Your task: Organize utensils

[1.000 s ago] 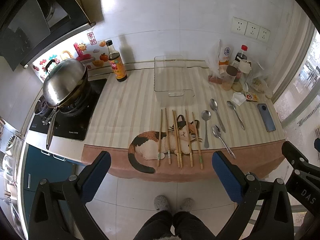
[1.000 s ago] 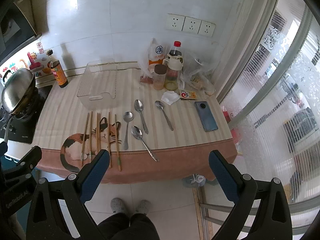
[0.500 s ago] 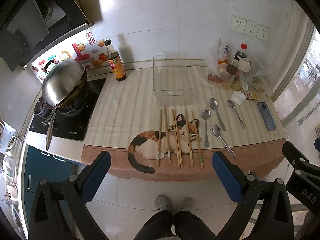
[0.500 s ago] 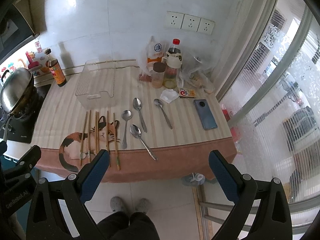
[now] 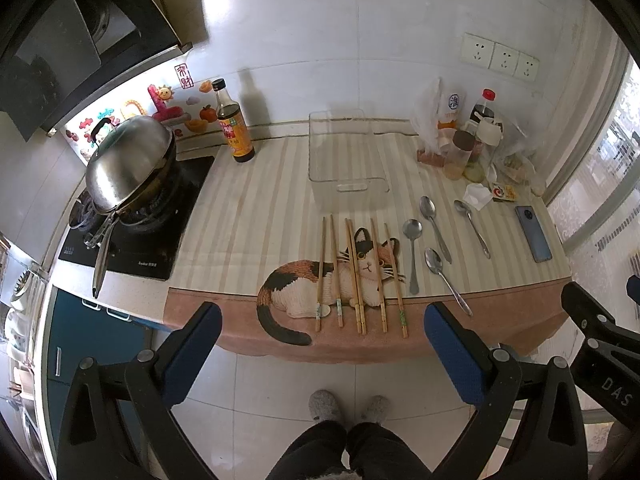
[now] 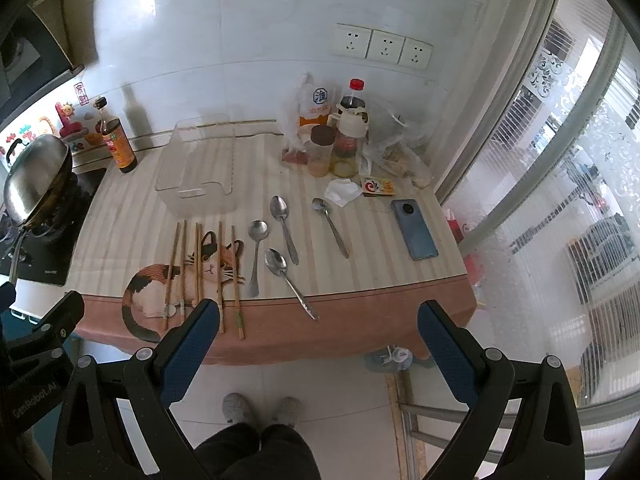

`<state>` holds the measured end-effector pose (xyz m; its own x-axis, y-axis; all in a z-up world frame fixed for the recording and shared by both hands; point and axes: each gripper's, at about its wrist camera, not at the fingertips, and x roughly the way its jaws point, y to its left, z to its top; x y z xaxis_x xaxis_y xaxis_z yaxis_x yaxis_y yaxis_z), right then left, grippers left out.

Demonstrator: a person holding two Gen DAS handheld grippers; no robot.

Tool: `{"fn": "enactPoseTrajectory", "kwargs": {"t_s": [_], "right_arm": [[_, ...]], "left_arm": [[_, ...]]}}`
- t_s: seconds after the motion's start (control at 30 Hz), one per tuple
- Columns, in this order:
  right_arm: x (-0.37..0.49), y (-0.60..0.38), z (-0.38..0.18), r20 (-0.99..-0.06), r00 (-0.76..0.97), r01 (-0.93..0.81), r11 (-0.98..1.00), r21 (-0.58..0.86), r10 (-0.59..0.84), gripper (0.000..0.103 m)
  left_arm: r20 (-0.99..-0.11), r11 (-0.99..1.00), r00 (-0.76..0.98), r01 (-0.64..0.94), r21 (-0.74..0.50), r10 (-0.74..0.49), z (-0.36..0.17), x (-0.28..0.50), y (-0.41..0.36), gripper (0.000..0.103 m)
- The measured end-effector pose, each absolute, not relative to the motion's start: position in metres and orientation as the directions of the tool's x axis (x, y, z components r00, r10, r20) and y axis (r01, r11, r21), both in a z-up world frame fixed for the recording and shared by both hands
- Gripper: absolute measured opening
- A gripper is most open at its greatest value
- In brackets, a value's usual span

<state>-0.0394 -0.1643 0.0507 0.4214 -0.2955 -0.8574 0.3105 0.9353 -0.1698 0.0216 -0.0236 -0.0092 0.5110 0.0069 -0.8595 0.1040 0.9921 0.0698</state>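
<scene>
Several wooden chopsticks lie side by side on the cat-print mat, also in the right wrist view. Several metal spoons lie to their right, and in the right wrist view. A clear plastic bin stands empty behind them; it shows too in the right wrist view. My left gripper is open and empty, held off the counter's front edge. My right gripper is open and empty, also short of the edge.
A wok sits on the stove at left, with a sauce bottle beside it. Jars, bottles and bags crowd the back right. A phone lies near the right edge by a window. The counter's front edge overhangs tiled floor.
Both grippers have drifted slightly; the counter sits a little higher in the right wrist view. Nothing on the counter has moved.
</scene>
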Motion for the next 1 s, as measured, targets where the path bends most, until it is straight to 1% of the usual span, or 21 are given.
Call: {"fn": "enactPoseTrajectory", "kwargs": {"t_s": [0.27,0.5,0.63,0.73,0.8,0.93,1.0], "right_arm": [[-0.034,-0.164,0.051,-0.863,0.412,0.303,0.937,-0.171,-0.291,0.100],[-0.031,-0.171,0.049,-0.865,0.416,0.303,0.940,-0.158,-0.279,0.100],[-0.020,-0.184,0.040,-0.871,0.444,0.291,0.953,-0.084,-0.212,0.100],[-0.006,-0.193,0.023,-0.879,0.449,0.298,0.954,-0.023,-0.161,0.100],[0.008,-0.198,0.004,-0.889,0.435,0.296,0.955,-0.008,-0.142,0.100],[0.034,-0.203,-0.033,-0.911,0.397,0.291,0.957,0.007,-0.114,0.100],[0.047,-0.203,-0.051,-0.917,0.384,0.280,0.960,0.008,-0.104,0.094]], "left_arm": [[-0.862,0.992,0.506,0.105,0.064,0.002,-0.009,0.019,-0.024,0.103],[-0.852,0.994,0.522,0.107,0.033,-0.028,-0.016,0.028,-0.030,0.103],[-0.818,0.996,0.575,0.051,0.079,0.035,-0.026,0.043,-0.029,0.103],[-0.817,0.995,0.571,0.009,0.101,0.078,-0.038,0.063,-0.023,0.103],[-0.817,0.995,0.570,-0.011,0.102,0.090,-0.048,0.076,-0.014,0.103],[-0.833,0.985,0.526,-0.075,0.156,0.172,-0.083,0.110,0.002,0.103],[-0.851,0.980,0.487,-0.104,0.168,0.197,-0.103,0.125,0.012,0.103]]}}
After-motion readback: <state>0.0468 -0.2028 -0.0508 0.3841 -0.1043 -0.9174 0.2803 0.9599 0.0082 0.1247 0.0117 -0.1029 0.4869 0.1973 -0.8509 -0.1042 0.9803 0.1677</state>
